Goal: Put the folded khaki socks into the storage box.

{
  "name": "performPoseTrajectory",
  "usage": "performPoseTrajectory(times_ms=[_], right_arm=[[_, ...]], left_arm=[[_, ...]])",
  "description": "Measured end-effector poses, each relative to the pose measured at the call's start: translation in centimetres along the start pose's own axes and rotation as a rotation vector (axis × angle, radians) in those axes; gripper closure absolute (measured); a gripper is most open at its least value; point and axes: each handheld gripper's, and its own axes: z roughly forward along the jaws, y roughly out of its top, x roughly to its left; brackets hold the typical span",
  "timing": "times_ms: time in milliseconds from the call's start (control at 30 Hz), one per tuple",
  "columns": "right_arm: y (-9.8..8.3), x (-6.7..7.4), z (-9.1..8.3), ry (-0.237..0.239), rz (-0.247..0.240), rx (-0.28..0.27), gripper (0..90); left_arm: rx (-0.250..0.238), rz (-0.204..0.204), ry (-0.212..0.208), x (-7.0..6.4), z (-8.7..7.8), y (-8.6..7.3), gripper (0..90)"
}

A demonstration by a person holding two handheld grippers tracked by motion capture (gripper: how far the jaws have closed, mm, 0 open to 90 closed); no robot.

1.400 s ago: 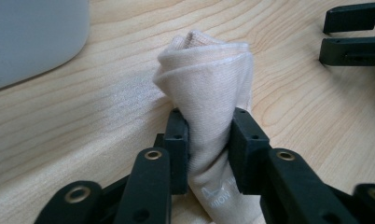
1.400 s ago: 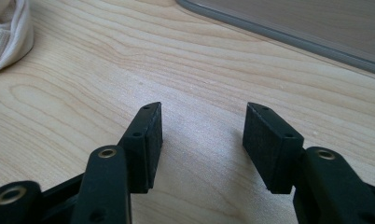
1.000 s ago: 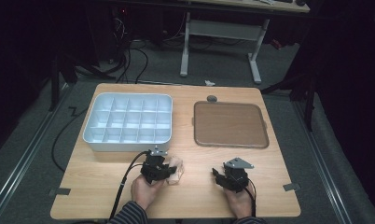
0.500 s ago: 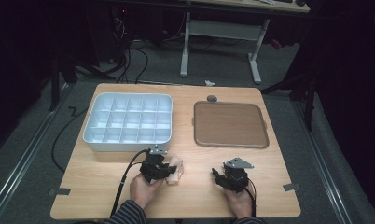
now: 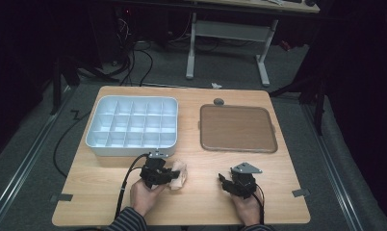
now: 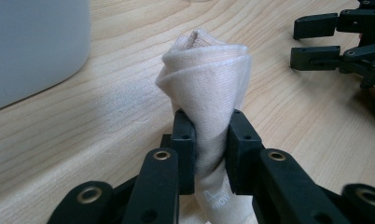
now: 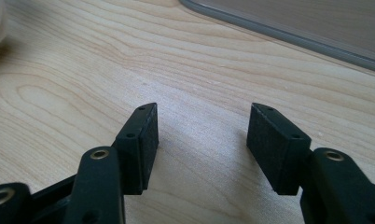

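A rolled cream sock [image 6: 206, 88] lies on the wooden table near its front edge, left of centre [image 5: 178, 174]. My left gripper [image 6: 210, 142] is shut on it, both pads squeezing the fabric, and it points right [image 5: 168, 176]. My right gripper [image 7: 202, 135] rests on the table at the front right [image 5: 224, 182], pointing left toward the sock. Its jaws have just been opening and stand wide apart with only bare wood between them. The left gripper view also catches the right gripper [image 6: 316, 42] at its upper right.
A white divided organiser box [image 5: 96, 142] sits at the back left, close behind my left hand. A brown tray with a grey rim [image 5: 238, 149] lies at the back right, a small grey knob [image 5: 219, 101] behind it. Cables trail off the front edge.
The right gripper's jaws have spread a little wider. Both hands and the sock stay where they were.
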Motion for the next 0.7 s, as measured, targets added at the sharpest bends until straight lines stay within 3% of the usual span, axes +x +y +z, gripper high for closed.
performPoseTrajectory(times_ms=[433,700], right_arm=[[0.0,0.0,0.0,0.006,0.001,0.0,42.2],[0.0,-0.1,0.0,0.008,0.002,0.0,41.9]], left_arm=[[-0.019,-0.02,-0.001,0.2,-1.5,0.0,76.3],[-0.04,-0.01,0.009,0.3,-2.9,0.7,76.2]])
